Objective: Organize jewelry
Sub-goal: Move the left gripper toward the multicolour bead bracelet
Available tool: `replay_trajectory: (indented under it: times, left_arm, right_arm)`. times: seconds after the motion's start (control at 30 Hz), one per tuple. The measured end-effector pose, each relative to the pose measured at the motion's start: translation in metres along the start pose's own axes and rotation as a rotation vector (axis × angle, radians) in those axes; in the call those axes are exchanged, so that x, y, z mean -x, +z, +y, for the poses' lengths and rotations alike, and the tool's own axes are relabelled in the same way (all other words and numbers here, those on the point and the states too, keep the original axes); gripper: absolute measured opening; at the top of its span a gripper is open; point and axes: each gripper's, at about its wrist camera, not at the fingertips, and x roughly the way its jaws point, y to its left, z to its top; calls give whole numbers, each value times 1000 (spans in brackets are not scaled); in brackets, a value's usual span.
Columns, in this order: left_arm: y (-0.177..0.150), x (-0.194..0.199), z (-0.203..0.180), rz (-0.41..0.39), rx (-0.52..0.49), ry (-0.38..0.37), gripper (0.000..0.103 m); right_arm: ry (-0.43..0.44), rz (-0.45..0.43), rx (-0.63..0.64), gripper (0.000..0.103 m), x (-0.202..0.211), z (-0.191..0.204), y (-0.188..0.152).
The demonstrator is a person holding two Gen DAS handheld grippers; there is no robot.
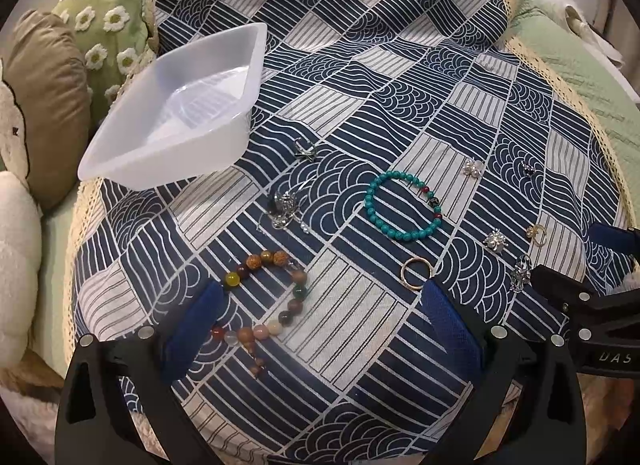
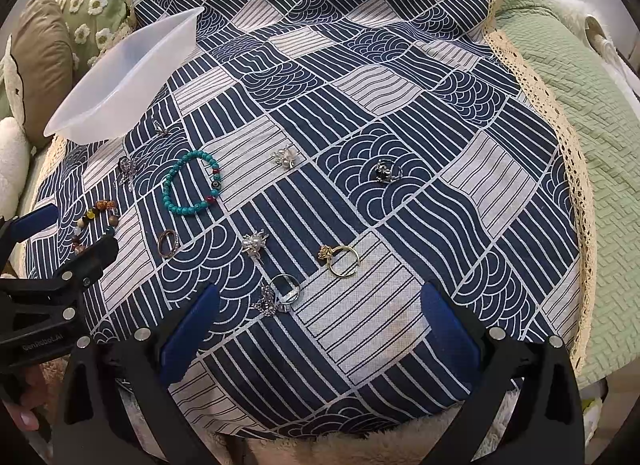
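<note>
Jewelry lies scattered on a navy-and-white patterned cloth [image 1: 360,113]. A mixed-colour bead bracelet [image 1: 268,297] lies between the open fingers of my left gripper [image 1: 320,305], with a thin gold ring [image 1: 416,273] by the right finger. A turquoise bead bracelet [image 1: 402,205] and a silver pendant cluster [image 1: 284,209] lie farther off. My right gripper [image 2: 320,305] is open above a silver ring with a charm [image 2: 280,293]. A gold ring [image 2: 340,261], a pearl brooch [image 2: 254,245] and a dark ring [image 2: 386,171] lie beyond it. An empty translucent plastic bin [image 1: 168,121] stands at the far left.
A green daisy pillow [image 1: 104,17], a brown cushion [image 1: 44,105] and a white plush [image 1: 16,265] crowd the left edge. Green quilted bedding [image 2: 560,125] spreads to the right past the cloth's lace trim. A bronze ring [image 2: 167,243] and another pearl brooch [image 2: 286,157] lie mid-cloth.
</note>
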Motion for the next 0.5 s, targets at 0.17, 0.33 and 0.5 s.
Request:
replay_trajectory:
  times: [0.17,0.33,0.5]
  left_arm:
    - [0,-1,1,1,5,-6,95]
    - [0,-3,7,0,20,-17,95]
    - [0,-6,12,7,32,8,95]
  right_arm:
    - [-8,-2,10,98,0,2,-1]
    - [3,1,-13,98,-1,-2,0]
    - [6,8,-28,98,-4,-4,1]
